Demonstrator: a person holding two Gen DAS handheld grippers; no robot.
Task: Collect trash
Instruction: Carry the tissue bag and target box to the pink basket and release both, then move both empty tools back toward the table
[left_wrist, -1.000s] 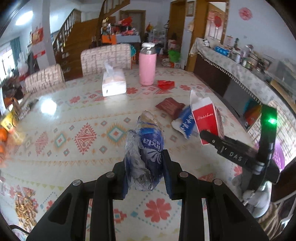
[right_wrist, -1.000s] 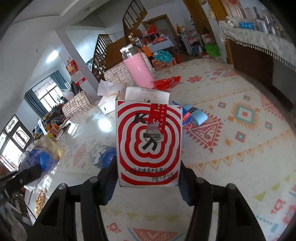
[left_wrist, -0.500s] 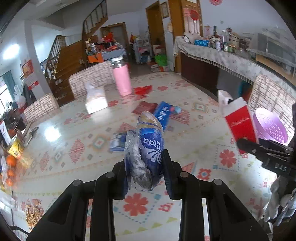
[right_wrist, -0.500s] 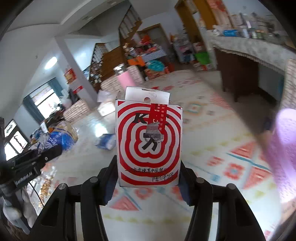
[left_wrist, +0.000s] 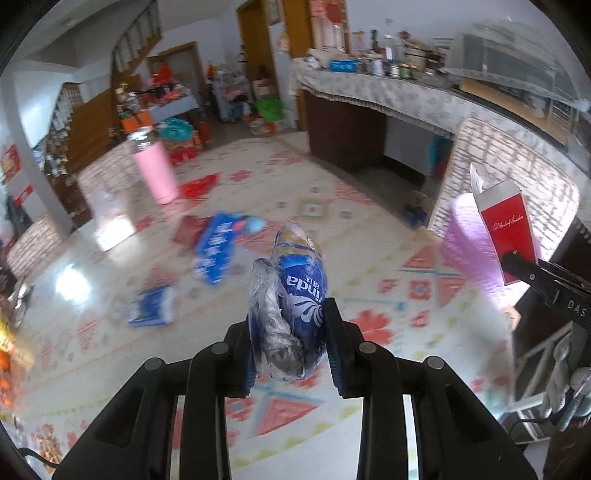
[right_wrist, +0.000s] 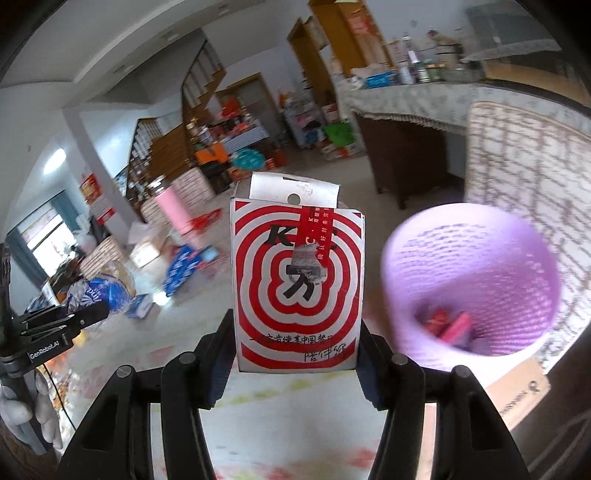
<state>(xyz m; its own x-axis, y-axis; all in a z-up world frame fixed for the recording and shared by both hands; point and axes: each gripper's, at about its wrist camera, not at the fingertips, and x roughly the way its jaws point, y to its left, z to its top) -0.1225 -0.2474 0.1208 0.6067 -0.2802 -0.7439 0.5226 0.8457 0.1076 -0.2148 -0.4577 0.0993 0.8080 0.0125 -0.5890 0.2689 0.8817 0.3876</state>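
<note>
Our left gripper (left_wrist: 290, 341) clamps a crumpled blue wrapper (left_wrist: 295, 295); our right gripper (right_wrist: 295, 354) grips a red-and-white carton (right_wrist: 297, 280) just left of the purple bin (right_wrist: 469, 280), already holding scraps. Blue packets (left_wrist: 216, 251) remain on the table beyond.

Left tool (left_wrist: 290, 343): crumpled wrapper (left_wrist: 291, 295) clamped between its fingers, above the worktop (left_wrist: 369, 229).
Right tool (right_wrist: 295, 354): upright carton (right_wrist: 297, 284) clamped between its fingers, over the worktop's near edge.
Mesh bin (right_wrist: 469, 280): just right of the carton, beyond the worktop edge; scraps lie in its bottom. A chair back (right_wrist: 524, 155) stands behind it.
Worktop, far side: flask (left_wrist: 153, 166) upright; flat packet (left_wrist: 197, 186) just right of it.
Worktop, middle: two packs (left_wrist: 218, 247), one (left_wrist: 151, 312) nearer than the other, both left of the wrapper.
Sideboard (left_wrist: 388, 96): along the right wall behind the chair, jars and bottles on it.
Staircase (right_wrist: 173, 136): far left, behind the worktop.
</note>
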